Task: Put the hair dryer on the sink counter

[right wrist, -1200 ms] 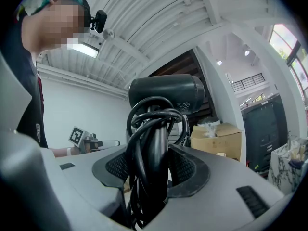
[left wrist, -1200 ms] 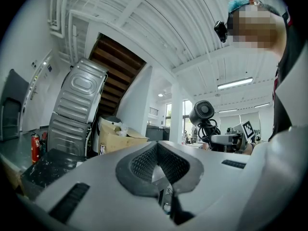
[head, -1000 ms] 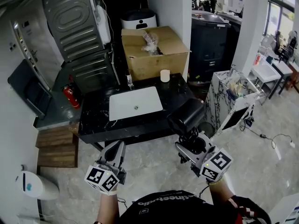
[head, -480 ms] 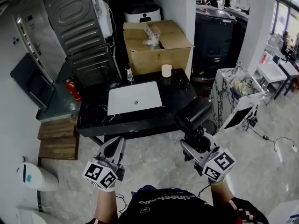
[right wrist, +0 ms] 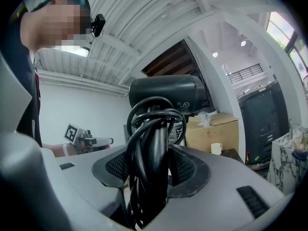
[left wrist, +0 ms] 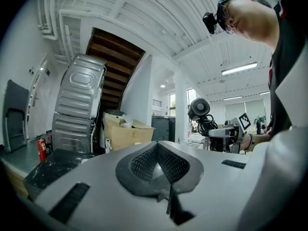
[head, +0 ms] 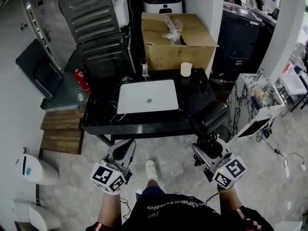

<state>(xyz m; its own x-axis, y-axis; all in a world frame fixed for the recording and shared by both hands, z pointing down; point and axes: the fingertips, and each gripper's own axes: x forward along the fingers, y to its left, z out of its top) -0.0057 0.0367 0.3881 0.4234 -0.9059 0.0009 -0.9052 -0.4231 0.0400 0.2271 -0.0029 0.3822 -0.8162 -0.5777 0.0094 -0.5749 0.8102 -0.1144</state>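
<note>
While the right hand-held gripper [head: 206, 146] clamps wide on the dryer [head: 208, 119] by its handle and looped cord, it's up in the air, short of the counter [head: 96, 121]. Feels like a rigid, top-heavy thing with a floppy cord, so the handle's the spot. Left hand-held gripper [head: 126, 152] is closed on nothing. Box [head: 192, 49] holds crumpled plastic, probably.

The right tongs [right wrist: 151, 171] clamp the black hair dryer [right wrist: 166, 93] and its coiled cord [right wrist: 144, 124].
</note>
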